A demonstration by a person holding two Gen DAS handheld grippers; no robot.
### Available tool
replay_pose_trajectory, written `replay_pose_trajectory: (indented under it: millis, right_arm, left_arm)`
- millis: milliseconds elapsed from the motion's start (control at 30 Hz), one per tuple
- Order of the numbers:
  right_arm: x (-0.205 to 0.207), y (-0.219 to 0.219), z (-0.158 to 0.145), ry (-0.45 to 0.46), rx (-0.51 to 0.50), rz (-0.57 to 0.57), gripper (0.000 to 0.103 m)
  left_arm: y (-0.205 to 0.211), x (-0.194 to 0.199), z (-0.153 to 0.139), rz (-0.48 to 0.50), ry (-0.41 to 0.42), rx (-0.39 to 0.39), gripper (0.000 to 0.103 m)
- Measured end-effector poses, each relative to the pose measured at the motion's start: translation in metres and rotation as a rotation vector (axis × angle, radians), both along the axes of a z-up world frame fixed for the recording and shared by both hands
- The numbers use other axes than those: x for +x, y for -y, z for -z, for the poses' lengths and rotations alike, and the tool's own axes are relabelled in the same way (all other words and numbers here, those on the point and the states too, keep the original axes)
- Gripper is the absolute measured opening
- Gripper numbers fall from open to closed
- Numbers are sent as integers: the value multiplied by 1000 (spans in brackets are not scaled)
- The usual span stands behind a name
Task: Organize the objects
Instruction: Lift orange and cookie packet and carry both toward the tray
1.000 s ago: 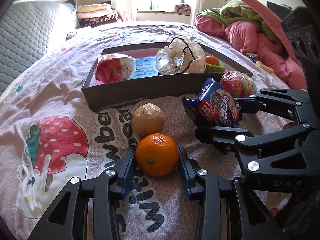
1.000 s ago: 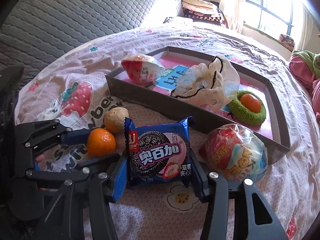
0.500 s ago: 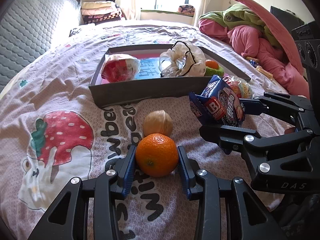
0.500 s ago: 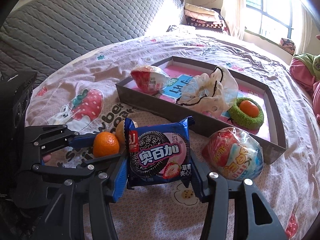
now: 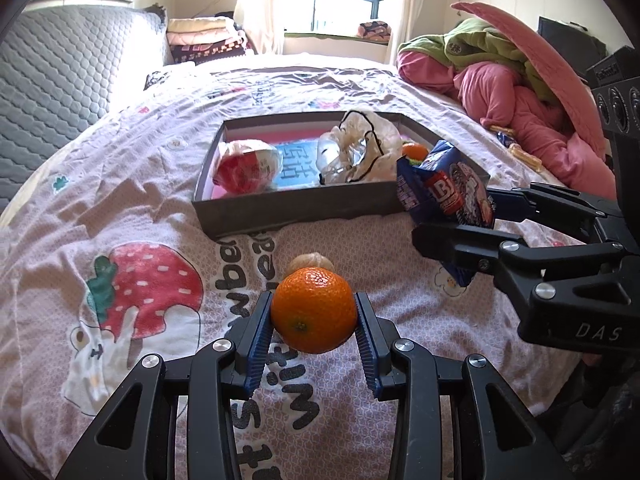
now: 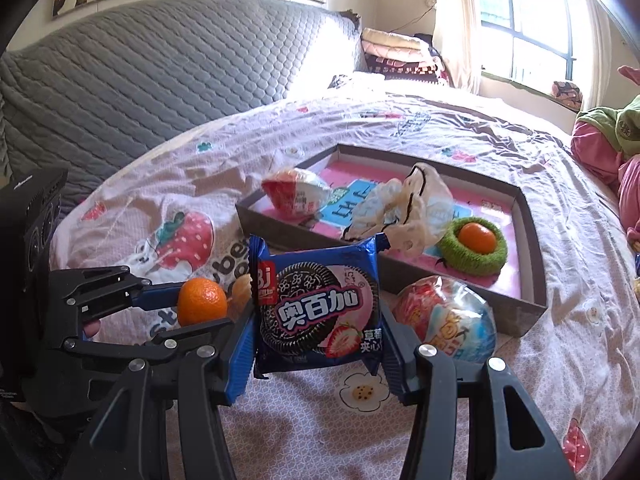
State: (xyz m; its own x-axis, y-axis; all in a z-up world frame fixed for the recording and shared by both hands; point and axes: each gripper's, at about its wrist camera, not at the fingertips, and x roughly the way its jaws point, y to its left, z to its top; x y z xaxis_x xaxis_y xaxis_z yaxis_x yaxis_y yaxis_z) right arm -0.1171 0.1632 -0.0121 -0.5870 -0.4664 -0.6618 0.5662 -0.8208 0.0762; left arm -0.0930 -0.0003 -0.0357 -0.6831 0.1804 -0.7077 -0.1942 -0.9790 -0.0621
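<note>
Both grippers are rising: left gripper (image 5: 314, 330) clamping the orange (image 5: 313, 309), right gripper (image 6: 318, 330) pinching the cookie packet (image 6: 318, 304), whose printed front only the right view is showing.

Two oranges (image 5: 313, 314) (image 6: 476, 238), two wrapped snack balls (image 6: 298, 197) (image 6: 448, 320), one cookie packet (image 6: 318, 312), one walnut (image 5: 310, 261), one plastic bag (image 6: 404, 208), one tray (image 6: 532, 240).
</note>
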Motion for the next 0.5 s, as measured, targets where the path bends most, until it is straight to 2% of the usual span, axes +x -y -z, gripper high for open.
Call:
replay_pose_trajectory:
  millis: [500]
  right_arm:
    - [2,-19,-29,-100,-108,97,54]
  left_arm:
    - [-10,-16,-42,-51,-77,8,40]
